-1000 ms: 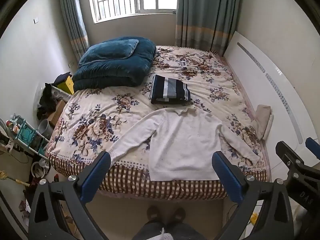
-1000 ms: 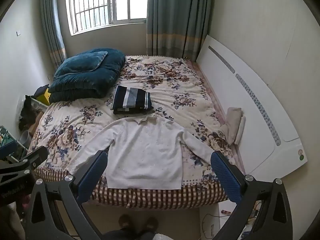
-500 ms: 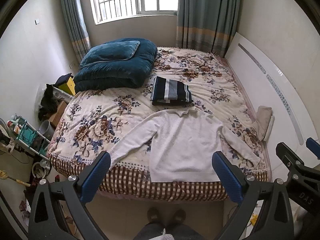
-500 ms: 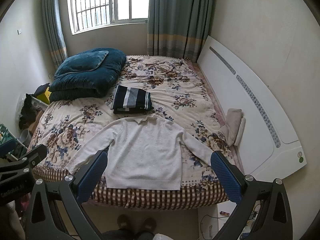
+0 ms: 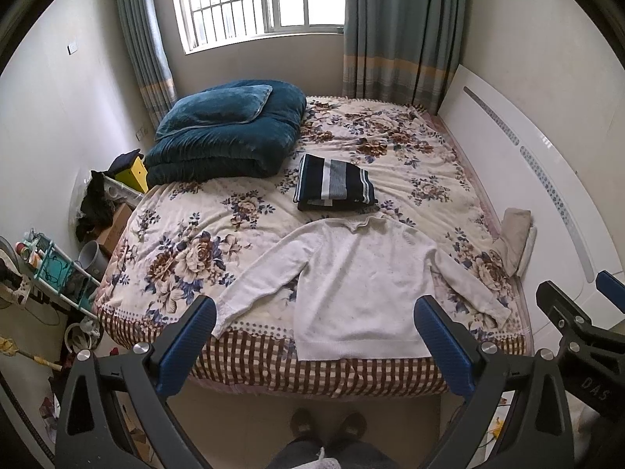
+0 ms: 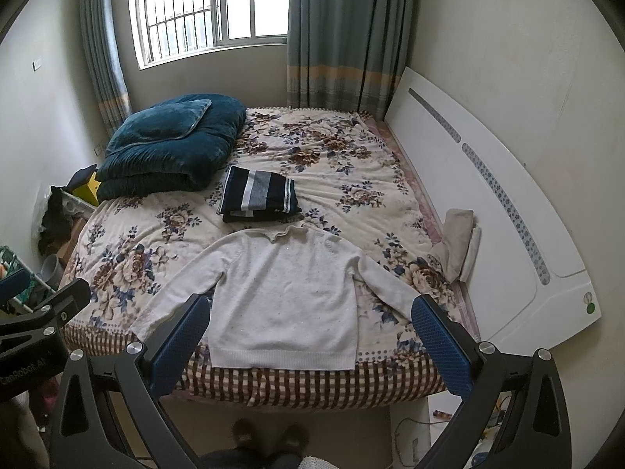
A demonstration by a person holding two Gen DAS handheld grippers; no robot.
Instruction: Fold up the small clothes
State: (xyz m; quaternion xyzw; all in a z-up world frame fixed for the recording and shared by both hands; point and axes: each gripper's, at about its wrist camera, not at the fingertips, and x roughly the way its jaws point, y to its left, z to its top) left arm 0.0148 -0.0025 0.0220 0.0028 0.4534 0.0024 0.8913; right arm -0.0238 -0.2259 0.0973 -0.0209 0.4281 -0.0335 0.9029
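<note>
A white long-sleeved sweater [image 5: 359,281] lies flat on the floral bed, sleeves spread, hem at the near edge; it also shows in the right wrist view [image 6: 285,293]. A folded dark striped garment [image 5: 334,187] lies just beyond its collar, also seen in the right wrist view [image 6: 258,195]. My left gripper [image 5: 314,336] is open and empty, held above the floor in front of the bed. My right gripper [image 6: 310,336] is open and empty, beside it at the same distance.
A folded teal quilt with a pillow [image 5: 226,140] sits at the bed's far left. A beige folded cloth [image 5: 515,238] lies by the white headboard [image 5: 527,179] on the right. Clutter and a shelf rack [image 5: 58,273] stand on the floor at left. The person's feet [image 5: 328,426] are below.
Both grippers have drifted slightly nearer and upward, so the bed sits a little lower in view. The clothes have not moved.
</note>
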